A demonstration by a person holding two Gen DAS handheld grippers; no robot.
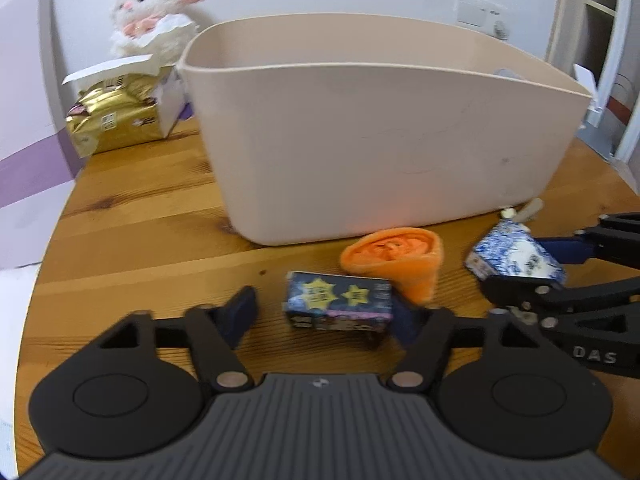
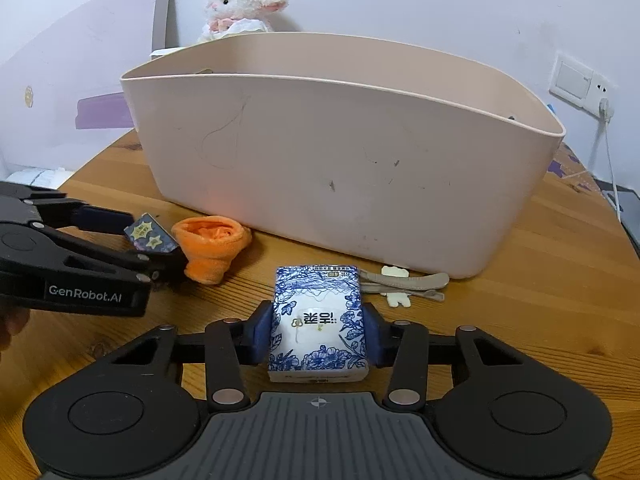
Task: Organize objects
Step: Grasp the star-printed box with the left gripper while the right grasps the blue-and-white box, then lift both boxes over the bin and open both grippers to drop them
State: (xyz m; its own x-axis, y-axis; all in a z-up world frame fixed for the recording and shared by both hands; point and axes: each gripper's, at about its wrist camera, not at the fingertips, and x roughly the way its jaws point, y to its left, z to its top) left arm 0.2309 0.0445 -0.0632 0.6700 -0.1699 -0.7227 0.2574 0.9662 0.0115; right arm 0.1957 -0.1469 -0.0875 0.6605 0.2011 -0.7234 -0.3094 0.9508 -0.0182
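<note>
A small dark box with yellow stars (image 1: 338,304) lies on the wooden table (image 1: 140,240) between the fingers of my left gripper (image 1: 324,312). This gripper is open: the right finger touches the box and the left finger stands a little apart. My right gripper (image 2: 318,332) is shut on a blue-and-white floral tissue pack (image 2: 318,320), one pad on each side. The same pack (image 1: 516,258) shows at the right of the left wrist view. A crumpled orange cloth (image 1: 394,264) lies just behind the box. A tall beige plastic bin (image 2: 340,160) stands beyond both grippers.
Two beige hair clips (image 2: 404,282) lie against the bin's front wall, behind the tissue pack. A gold packet (image 1: 116,120) and a white plush lamb (image 1: 152,12) sit at the back left. A wall socket with a cable (image 2: 604,108) is at the right.
</note>
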